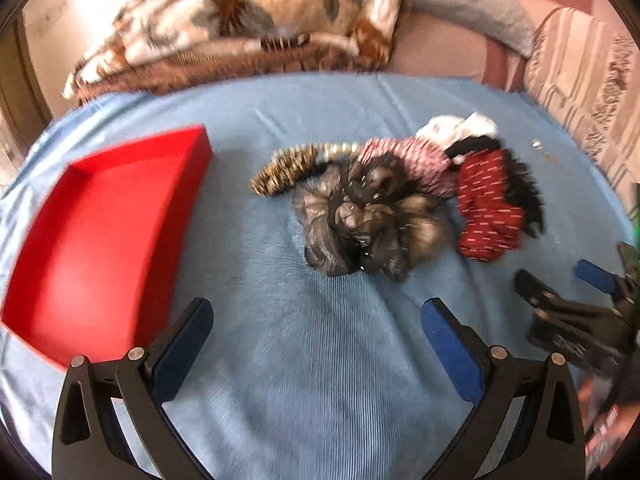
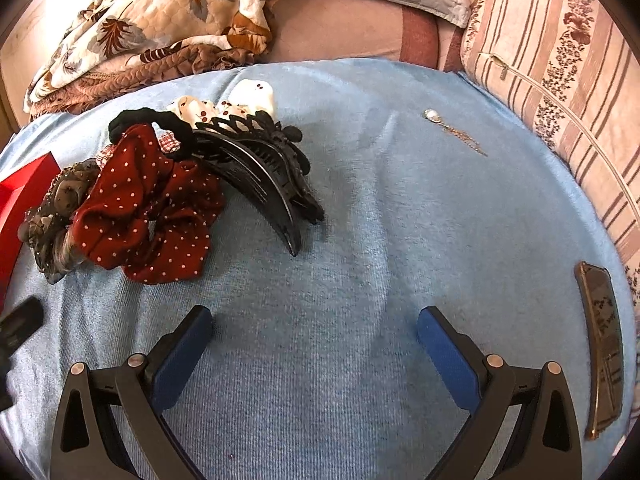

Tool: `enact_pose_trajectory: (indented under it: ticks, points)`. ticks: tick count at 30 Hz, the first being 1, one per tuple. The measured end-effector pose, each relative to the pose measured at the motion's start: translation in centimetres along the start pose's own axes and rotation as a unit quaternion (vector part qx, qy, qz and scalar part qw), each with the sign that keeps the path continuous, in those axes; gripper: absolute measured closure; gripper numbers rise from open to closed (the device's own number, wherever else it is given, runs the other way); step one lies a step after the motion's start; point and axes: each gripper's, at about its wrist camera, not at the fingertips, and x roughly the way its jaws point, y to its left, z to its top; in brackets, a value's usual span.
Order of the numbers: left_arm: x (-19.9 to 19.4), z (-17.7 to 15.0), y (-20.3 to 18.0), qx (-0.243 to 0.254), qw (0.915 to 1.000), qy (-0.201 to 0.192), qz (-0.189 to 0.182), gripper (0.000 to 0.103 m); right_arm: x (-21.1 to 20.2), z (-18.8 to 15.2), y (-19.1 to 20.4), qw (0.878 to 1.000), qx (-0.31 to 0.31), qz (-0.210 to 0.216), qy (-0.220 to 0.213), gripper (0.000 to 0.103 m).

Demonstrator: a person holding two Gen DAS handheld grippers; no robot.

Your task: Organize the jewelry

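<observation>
Grey scrunchie [image 1: 360, 216] mid-bed on blue cloth [image 1: 320, 360], dead ahead of left tool [image 1: 318, 336], wide, empty. Red box [image 1: 100, 240] toward left edge. Right tool [image 2: 314, 340] wide, empty, farther off.

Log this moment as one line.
left gripper: open, empty | right gripper: open, empty | red box: empty | scrunchie pile: untouched on blue cloth

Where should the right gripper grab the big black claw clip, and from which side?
Take the black claw clip across its curved spine, near the lower free end that tapers toward the right gripper. Come from the right, over bare blue towel: the clip's left side rests against the red polka-dot scrunchie and the black hair tie, so a grasp there would likely snag fabric.
</observation>
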Motion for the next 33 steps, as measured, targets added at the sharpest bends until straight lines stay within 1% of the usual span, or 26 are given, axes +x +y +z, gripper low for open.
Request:
enact_pose_trajectory:
  ticks: [2,4,7,9,13,15,17,19,21,23,24,27,33]
  points:
    - [-2.2,-0.7,0.2,0.003,0.9998,-0.018,-0.006,0.000,-0.4,-0.2,-0.2,1.000,0.004,-0.009,-0.002,0.000]
    - [-3.6,-1.5,0.3,0.006,0.9996,-0.025,-0.015,0.000,-0.9,-0.5,-0.7,1.000,0.016,-0.014,-0.008,0.000]
    - [-5.3,-2.7,0.5,0.008,0.9991,-0.020,-0.036,0.000,-2.1,-1.2,-1.5,0.999,0.045,-0.005,-0.023,0.000]
    - [-5.9,-3.2,0.8,0.007,0.9991,-0.016,-0.038,0.000,-3.3,-2.0,-2.0,0.997,0.062,0.001,-0.035,0.000]
    - [-7.5,-4.8,2.0,-0.001,0.9993,-0.036,-0.003,0.000,-5.7,-3.7,-1.8,0.995,0.073,0.002,-0.061,0.000]
    - [-8.4,-5.5,2.7,-0.004,0.9984,-0.054,0.017,0.000,-6.6,-4.5,-1.5,0.995,0.075,0.001,-0.073,0.000]
    - [-9.4,-5.8,3.3,-0.004,0.9965,-0.074,0.039,0.000,-7.7,-5.6,-1.1,0.993,0.074,-0.009,-0.092,0.000]
    - [-10.8,-6.2,3.8,-0.001,0.9926,-0.104,0.063,0.000,-8.6,-6.4,-0.5,0.991,0.067,-0.021,-0.111,0.000]
    - [-12.1,-6.4,4.0,0.004,0.9888,-0.129,0.074,0.000,-9.2,-7.0,0.1,0.989,0.052,-0.031,-0.131,0.000]
    - [-13.1,-6.6,4.1,0.007,0.9864,-0.146,0.076,0.000,-10.1,-7.6,0.9,0.987,0.036,-0.042,-0.154,0.000]
    - [-13.7,-6.7,4.1,0.009,0.9850,-0.155,0.076,0.000,-10.5,-7.8,1.3,0.986,0.028,-0.040,-0.160,0.000]
    - [-15.0,-6.8,4.0,0.019,0.9829,-0.167,0.076,0.000,-11.0,-8.4,1.9,0.986,0.018,-0.038,-0.161,0.000]
    - [-16.3,-7.1,3.9,0.022,0.9843,-0.167,0.053,0.000,-11.6,-9.6,2.3,0.987,0.017,-0.047,-0.151,0.000]
